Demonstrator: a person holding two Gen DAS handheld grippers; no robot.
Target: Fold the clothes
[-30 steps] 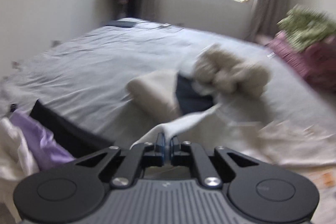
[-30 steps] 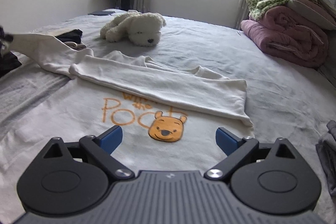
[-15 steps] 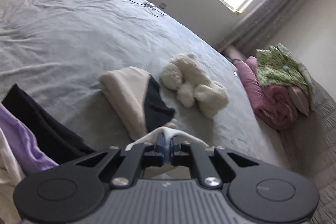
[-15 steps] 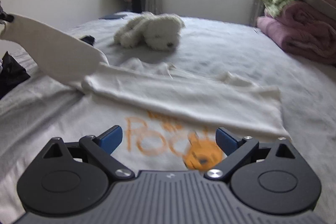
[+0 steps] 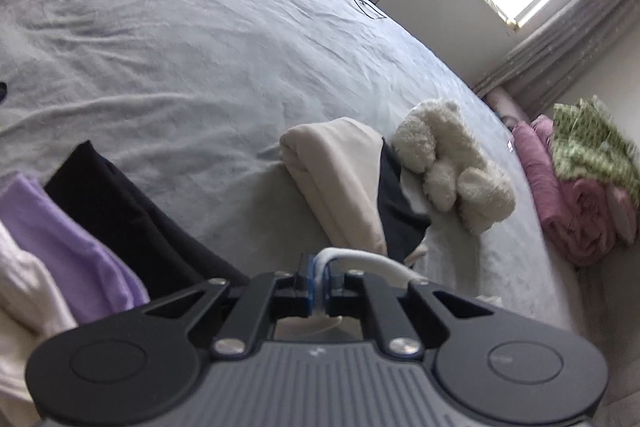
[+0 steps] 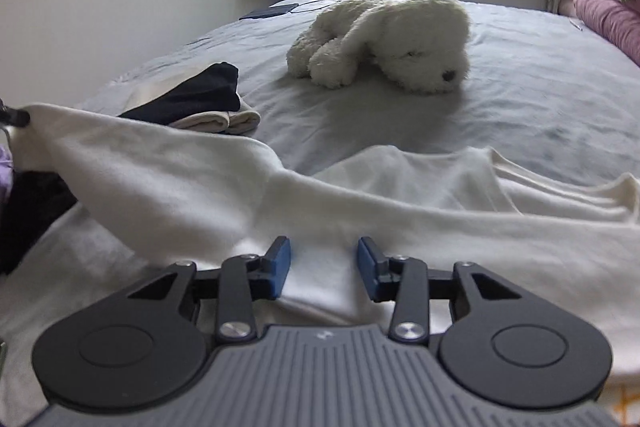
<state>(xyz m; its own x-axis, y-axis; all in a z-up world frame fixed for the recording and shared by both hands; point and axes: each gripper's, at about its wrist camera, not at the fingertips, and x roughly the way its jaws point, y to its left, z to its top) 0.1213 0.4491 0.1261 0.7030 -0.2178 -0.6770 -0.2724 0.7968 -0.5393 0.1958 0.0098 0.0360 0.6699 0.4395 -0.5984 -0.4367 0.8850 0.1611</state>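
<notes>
- Our left gripper (image 5: 319, 283) is clamped on the cuff of the white shirt (image 6: 320, 195), holding that sleeve (image 6: 132, 163) lifted off to the left of our right gripper (image 6: 323, 269).
- The sleeve's long axis runs left to right, directly ahead of the right gripper, the nearer one.
- The right gripper's jaws have just been closing (half open, cloth between, not pinched).
- The shirt is cream and soft, spread on the bed (image 6: 540, 87).

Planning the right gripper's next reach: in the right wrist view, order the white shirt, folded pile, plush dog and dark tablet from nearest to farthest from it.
1. White shirt: directly under the right gripper, cloth between its blue pads.
2. Folded pile: ahead, to the left.
3. Plush dog: farther up the bed, near centre.
4. Dark tablet: far edge of the bed, by the wall.
</notes>
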